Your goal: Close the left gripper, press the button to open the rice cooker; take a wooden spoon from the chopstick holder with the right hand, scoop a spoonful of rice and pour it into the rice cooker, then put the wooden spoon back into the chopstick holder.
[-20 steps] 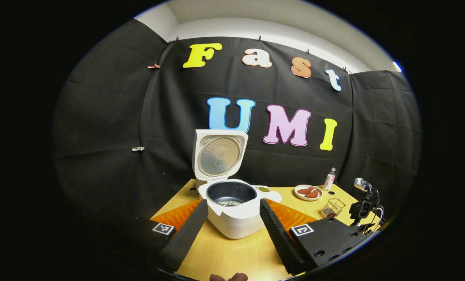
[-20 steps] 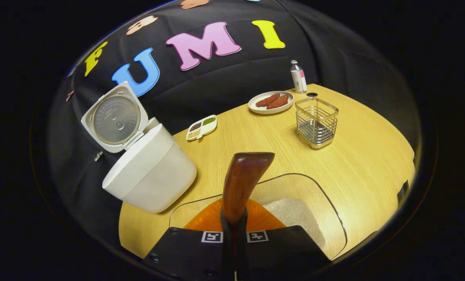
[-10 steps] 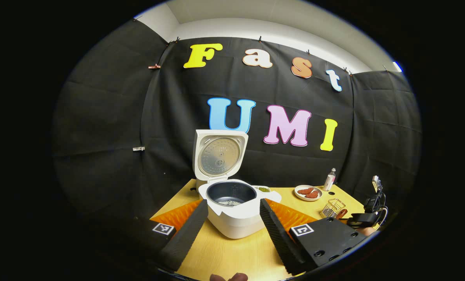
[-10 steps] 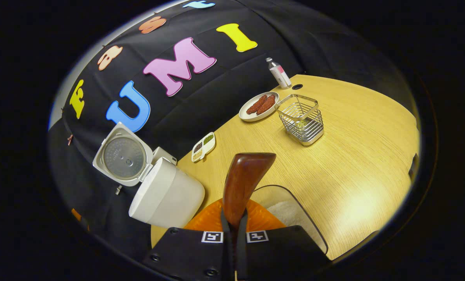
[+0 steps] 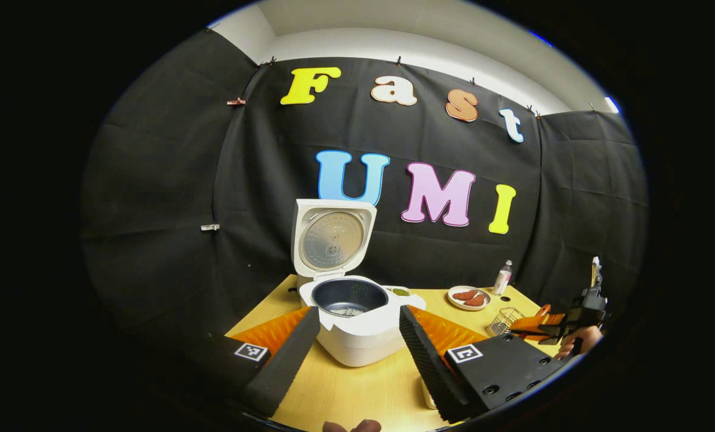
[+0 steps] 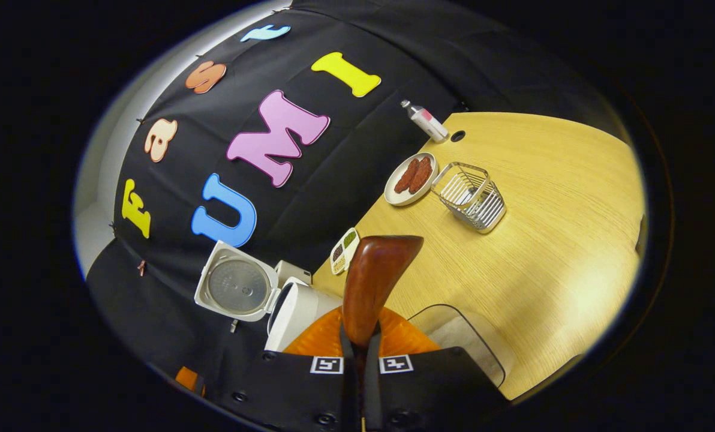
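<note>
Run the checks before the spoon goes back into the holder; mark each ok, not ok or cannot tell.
1. Rice cooker lid open: ok.
2. Rice in the cooker pot: ok, a little lies on the bottom.
3. Right gripper shut on the wooden spoon: ok, handle clamped between both fingers.
4. Spoon bowl emptied: cannot tell, the bowl is hidden.
5. Chopstick holder upright and free to receive: ok, standing beside the plate.
6. Left gripper out of the way: ok, open, held in front of the cooker.

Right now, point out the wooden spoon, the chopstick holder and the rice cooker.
wooden spoon [image 6: 374,282]: right gripper view, on its handle.
chopstick holder [image 6: 470,197]: right gripper view, on its wire side.
rice cooker [image 5: 357,343]: left gripper view, on its front wall.
</note>
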